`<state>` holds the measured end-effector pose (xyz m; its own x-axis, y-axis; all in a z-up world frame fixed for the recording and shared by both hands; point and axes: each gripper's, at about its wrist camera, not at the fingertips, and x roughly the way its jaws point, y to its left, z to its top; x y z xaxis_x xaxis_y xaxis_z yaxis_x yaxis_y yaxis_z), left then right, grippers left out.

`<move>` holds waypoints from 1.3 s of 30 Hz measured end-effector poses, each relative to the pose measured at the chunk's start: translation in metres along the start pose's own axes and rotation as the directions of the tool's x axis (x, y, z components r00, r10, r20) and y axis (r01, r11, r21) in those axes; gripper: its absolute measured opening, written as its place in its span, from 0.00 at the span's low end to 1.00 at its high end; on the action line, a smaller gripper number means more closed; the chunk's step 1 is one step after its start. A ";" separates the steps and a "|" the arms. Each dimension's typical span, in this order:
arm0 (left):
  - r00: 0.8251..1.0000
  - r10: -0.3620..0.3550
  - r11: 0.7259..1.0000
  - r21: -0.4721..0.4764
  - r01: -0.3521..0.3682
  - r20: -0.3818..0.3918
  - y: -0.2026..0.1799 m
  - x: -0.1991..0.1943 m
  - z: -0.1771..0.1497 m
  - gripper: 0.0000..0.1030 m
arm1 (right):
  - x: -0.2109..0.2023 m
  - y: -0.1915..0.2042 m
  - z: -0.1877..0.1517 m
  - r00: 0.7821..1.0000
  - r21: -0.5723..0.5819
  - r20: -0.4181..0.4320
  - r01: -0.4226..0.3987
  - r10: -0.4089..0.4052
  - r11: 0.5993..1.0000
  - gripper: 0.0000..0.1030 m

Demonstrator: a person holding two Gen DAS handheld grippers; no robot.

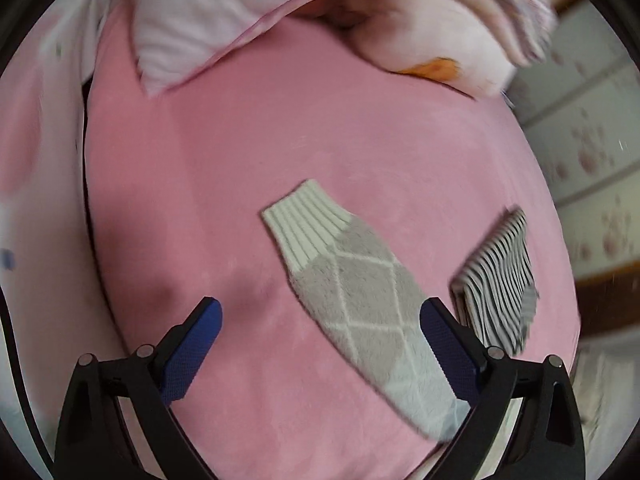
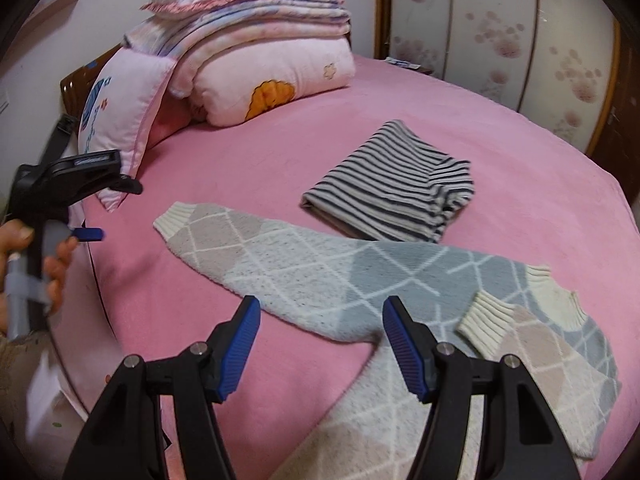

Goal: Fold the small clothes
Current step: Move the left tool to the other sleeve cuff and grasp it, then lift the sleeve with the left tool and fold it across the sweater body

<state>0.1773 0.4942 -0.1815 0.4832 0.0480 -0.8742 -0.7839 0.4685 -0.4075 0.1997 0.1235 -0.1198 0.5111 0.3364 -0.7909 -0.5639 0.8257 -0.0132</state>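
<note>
A diamond-pattern sweater (image 2: 360, 280) in grey, beige and pale blue lies flat on the pink bed (image 2: 500, 168). One sleeve (image 2: 224, 240) stretches out to the left, with its cream cuff at the far-left end. The other sleeve is folded across the body on the right, and its cuff (image 2: 486, 322) lies on the chest just below the collar. Just beyond the sweater, touching its far edge, rests a striped garment (image 2: 396, 184) that is already folded into a neat block.

The right gripper (image 2: 320, 332) is wide open and holds nothing — it hangs over the near edge of the sweater, and its right finger is over the fabric where the sleeve joins the body. The left gripper (image 1: 320, 320) is also spread wide and empty; in its own view the long sleeve (image 1: 360, 292) runs between its fingers, but I cannot tell if it touches the cloth. In the right wrist view this gripper (image 2: 86, 234) is seen at the left edge of the bed, held by a hand (image 2: 52, 264).

At the far-left end of the bed stand a pillow (image 2: 120, 120) and a pile of folded quilts (image 2: 264, 52).
</note>
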 end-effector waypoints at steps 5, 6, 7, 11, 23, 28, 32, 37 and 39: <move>1.000 0.021 0.997 -0.072 -0.021 -0.001 0.012 0.040 0.006 0.93 | 0.018 0.008 0.003 1.000 -0.029 -0.020 -0.008 0.007 1.000 0.62; 1.000 0.025 0.996 -0.080 -0.026 -0.018 0.014 0.049 0.007 0.93 | 0.020 0.008 0.003 1.000 -0.035 -0.023 -0.005 0.004 0.999 0.62; 0.999 0.030 0.996 -0.084 -0.033 -0.033 0.016 0.057 0.008 0.89 | 0.025 0.008 0.003 1.000 -0.040 -0.027 0.002 -0.003 0.999 0.62; 0.992 0.045 0.994 -0.095 -0.056 -0.115 0.015 0.092 0.013 0.83 | 0.043 0.006 0.005 0.998 -0.030 -0.052 0.022 -0.024 0.999 0.62; 0.971 0.156 0.985 0.097 -0.140 -0.181 -0.020 0.136 0.010 0.63 | 0.069 0.008 -0.004 0.991 -0.042 -0.119 0.060 -0.065 0.997 0.62; 0.980 0.088 0.994 0.074 -0.076 -0.176 -0.024 0.131 0.011 0.12 | 0.066 0.011 -0.007 0.989 -0.054 -0.120 0.080 -0.086 0.995 0.62; 0.988 0.083 0.994 0.086 -0.072 -0.132 -0.029 0.122 0.009 0.09 | 0.063 0.012 -0.010 0.988 -0.058 -0.121 0.086 -0.093 0.995 0.62; 0.998 0.055 0.986 0.159 -0.049 -0.036 -0.047 0.103 0.005 0.09 | 0.055 0.007 -0.016 0.987 -0.050 -0.120 0.099 -0.104 0.994 0.62; 0.999 0.044 0.981 0.190 -0.043 0.000 -0.054 0.096 0.005 0.09 | 0.052 0.002 -0.018 0.987 -0.043 -0.118 0.105 -0.110 0.994 0.62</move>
<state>0.2681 0.4775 -0.2420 0.4482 0.0684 -0.8913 -0.7155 0.6252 -0.3118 0.2131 0.1347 -0.1720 0.4898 0.1880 -0.8513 -0.5343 0.8363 -0.1227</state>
